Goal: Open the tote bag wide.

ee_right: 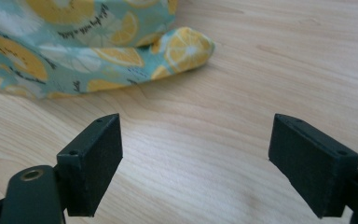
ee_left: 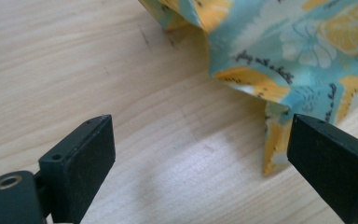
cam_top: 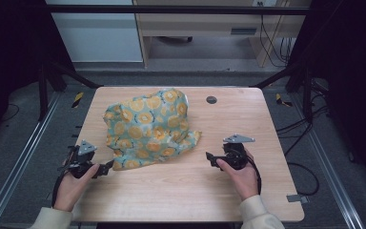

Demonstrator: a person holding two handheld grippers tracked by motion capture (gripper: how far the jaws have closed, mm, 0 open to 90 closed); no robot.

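Both the left gripper [cam_top: 108, 167] and right gripper [cam_top: 208, 156], jaws wide and empty, flank the crumpled lemon-print cloth [cam_top: 148, 126] mid-table, apparently about to pinch its near corners.

Wooden bench [cam_top: 181, 191] with round dark grommet [cam_top: 211, 99] near far edge; cables [cam_top: 271, 43] on floor beyond; pale cabinet [cam_top: 205, 21] behind

Even bright light; soft shadows; slight blur
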